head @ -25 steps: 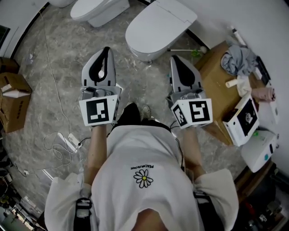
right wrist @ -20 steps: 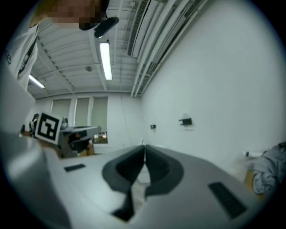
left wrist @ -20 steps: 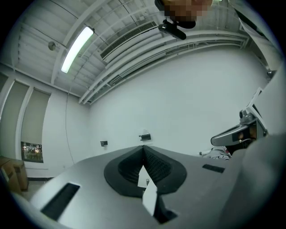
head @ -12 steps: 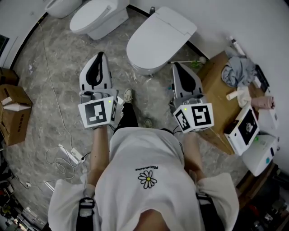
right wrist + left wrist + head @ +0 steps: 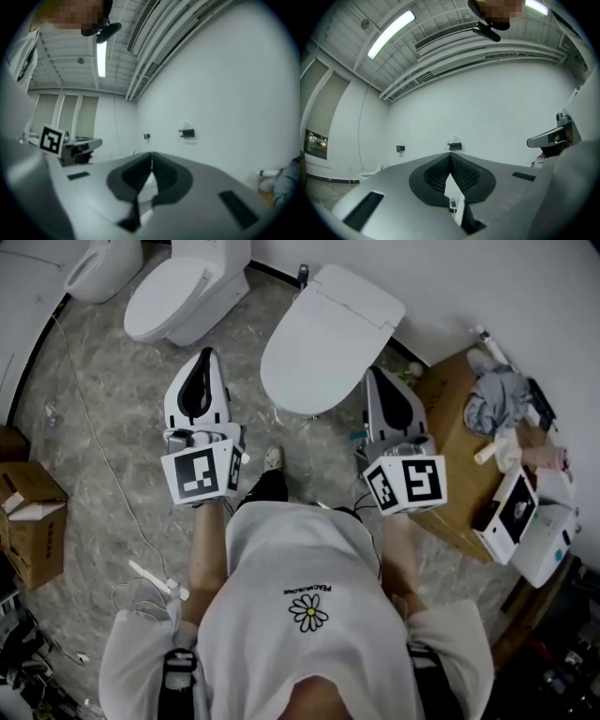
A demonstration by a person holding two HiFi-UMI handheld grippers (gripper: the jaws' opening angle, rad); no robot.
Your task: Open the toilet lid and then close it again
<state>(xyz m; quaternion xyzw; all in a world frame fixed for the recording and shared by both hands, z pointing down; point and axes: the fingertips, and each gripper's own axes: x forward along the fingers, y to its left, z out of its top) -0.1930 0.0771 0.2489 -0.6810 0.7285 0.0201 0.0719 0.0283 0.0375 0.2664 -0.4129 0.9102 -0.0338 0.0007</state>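
Observation:
The white toilet [image 5: 328, 334] stands by the back wall with its lid down, top centre in the head view. My left gripper [image 5: 208, 354] is held level over the floor, just left of the bowl's front, and is shut on nothing. My right gripper [image 5: 373, 373] is level at the bowl's right front edge, also shut and empty. Neither touches the toilet. In the left gripper view the jaws [image 5: 451, 154] meet at the tips, and the right gripper [image 5: 553, 138] shows at the right edge. In the right gripper view the jaws [image 5: 151, 153] are likewise together.
Two more white toilets [image 5: 187, 292] [image 5: 98, 263] stand at the upper left. A wooden table [image 5: 450, 456] on the right carries a crumpled cloth [image 5: 497, 395] and boxes [image 5: 516, 512]. A cardboard box [image 5: 33, 521] and a white cable [image 5: 103, 474] lie on the marble floor at left.
The person has walked forward: both grippers have moved toward the lidded toilet, which now lies between their tips. Both stayed shut.

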